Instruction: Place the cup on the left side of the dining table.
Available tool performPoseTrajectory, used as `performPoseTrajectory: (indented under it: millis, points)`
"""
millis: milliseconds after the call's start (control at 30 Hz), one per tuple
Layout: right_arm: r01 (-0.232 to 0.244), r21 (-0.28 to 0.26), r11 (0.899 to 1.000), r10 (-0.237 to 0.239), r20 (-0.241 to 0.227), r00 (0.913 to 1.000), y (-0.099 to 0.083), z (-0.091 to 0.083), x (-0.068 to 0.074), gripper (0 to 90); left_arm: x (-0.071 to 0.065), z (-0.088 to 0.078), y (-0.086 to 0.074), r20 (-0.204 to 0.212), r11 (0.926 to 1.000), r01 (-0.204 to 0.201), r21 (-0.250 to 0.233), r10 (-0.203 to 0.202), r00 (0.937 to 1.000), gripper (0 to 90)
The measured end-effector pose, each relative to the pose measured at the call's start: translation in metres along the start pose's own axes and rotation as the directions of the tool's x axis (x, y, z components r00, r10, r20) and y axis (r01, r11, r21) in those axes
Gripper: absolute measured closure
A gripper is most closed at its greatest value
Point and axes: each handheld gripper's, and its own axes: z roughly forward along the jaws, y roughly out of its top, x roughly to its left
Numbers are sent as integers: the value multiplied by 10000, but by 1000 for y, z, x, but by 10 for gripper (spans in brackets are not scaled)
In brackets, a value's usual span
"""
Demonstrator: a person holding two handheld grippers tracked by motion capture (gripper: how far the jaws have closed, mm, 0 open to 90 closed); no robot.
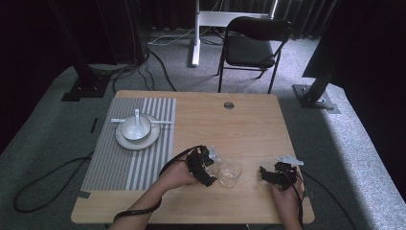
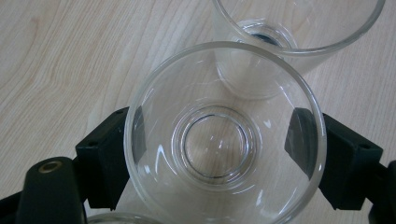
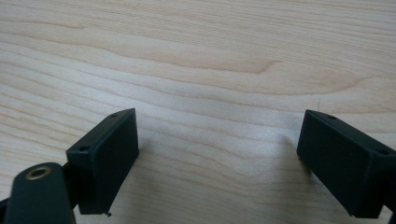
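- My left gripper (image 2: 224, 154) clamps a clear glass (image 2: 224, 135) near the table's (image 1: 249, 124) front edge, a second glass (image 2: 299, 28) just beyond.
- My right gripper (image 3: 219, 154) gapes wide, empty.
- No writing on either glass.

A clear, empty drinking glass (image 2: 224, 140) stands upright on the pale wooden table (image 1: 249, 124), clamped between the two black jaws of the left gripper (image 2: 219, 144), whose pads press against its opposite walls. Its round mouth faces up, the thick base ring visible through it. A second clear glass (image 2: 299, 25), also empty and upright, stands just beyond the jaw tips, its wall close against the held one; whether they touch cannot be told. From above, that second glass (image 1: 230, 173) sits just right of the claw.
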Motion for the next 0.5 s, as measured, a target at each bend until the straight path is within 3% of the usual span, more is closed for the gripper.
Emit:
performPoseTrajectory:
  millis: [267, 367, 500]
  points:
    - [0, -1, 10000, 0, 4, 10000, 0, 0, 0, 122, 0, -1, -3, 225, 9997, 37, -237, -31, 9997, 185]
    - [2, -2, 10000, -2, 2, 10000, 0, 0, 0, 121, -3, -4, -1, 131, 9997, -200, -158, 202, 9997, 185]
    - [1, -2, 10000, -1, 3, 10000, 0, 0, 0, 122, -4, -9, 2, 47, 9995, -203, -258, 204, 9998, 186]
